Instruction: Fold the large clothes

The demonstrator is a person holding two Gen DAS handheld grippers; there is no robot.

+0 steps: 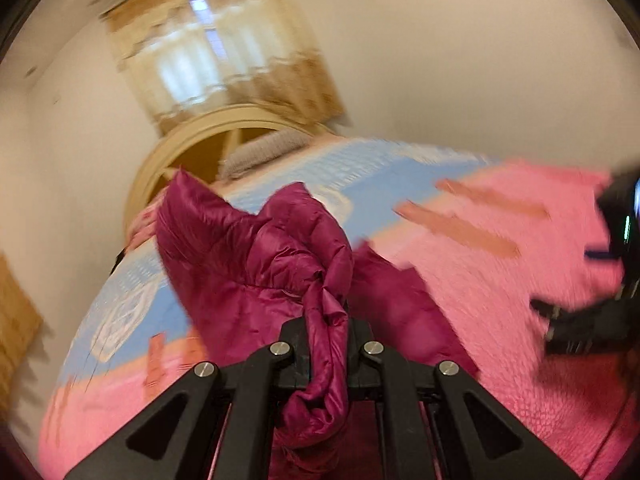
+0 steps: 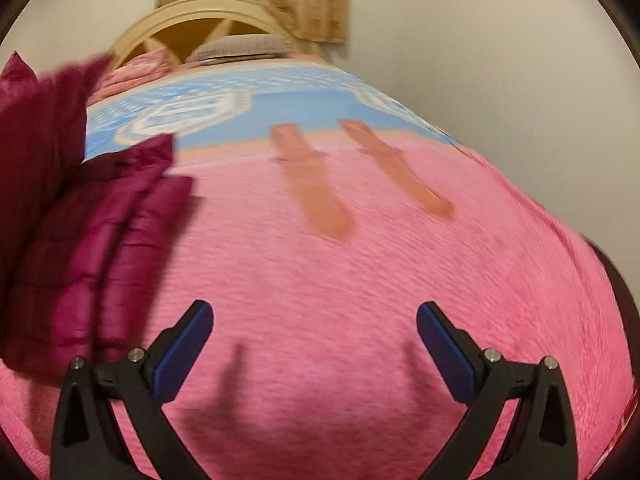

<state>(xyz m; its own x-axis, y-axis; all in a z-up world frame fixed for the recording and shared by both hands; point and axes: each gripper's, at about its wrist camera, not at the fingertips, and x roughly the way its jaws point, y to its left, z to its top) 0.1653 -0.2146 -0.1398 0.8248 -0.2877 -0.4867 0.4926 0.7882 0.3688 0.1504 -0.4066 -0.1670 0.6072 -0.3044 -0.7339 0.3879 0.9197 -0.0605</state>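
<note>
A magenta puffer jacket (image 1: pixel 248 256) lies bunched on a pink bedspread (image 1: pixel 480 300). My left gripper (image 1: pixel 326 340) is shut on a twisted fold of the jacket and holds it lifted above the bed. In the right wrist view the jacket (image 2: pixel 80 240) lies at the left, partly flat on the pink bedspread (image 2: pixel 340 280). My right gripper (image 2: pixel 314 320) is open and empty over the bedspread, to the right of the jacket. It also shows blurred at the right edge of the left wrist view (image 1: pixel 592 320).
The bed has a blue patterned sheet (image 2: pixel 240 104) further back, a grey pillow (image 2: pixel 240 46) and a cream arched headboard (image 2: pixel 192 12). Curtains (image 1: pixel 224 52) hang on the wall behind. Two orange stripes (image 2: pixel 320 184) cross the bedspread.
</note>
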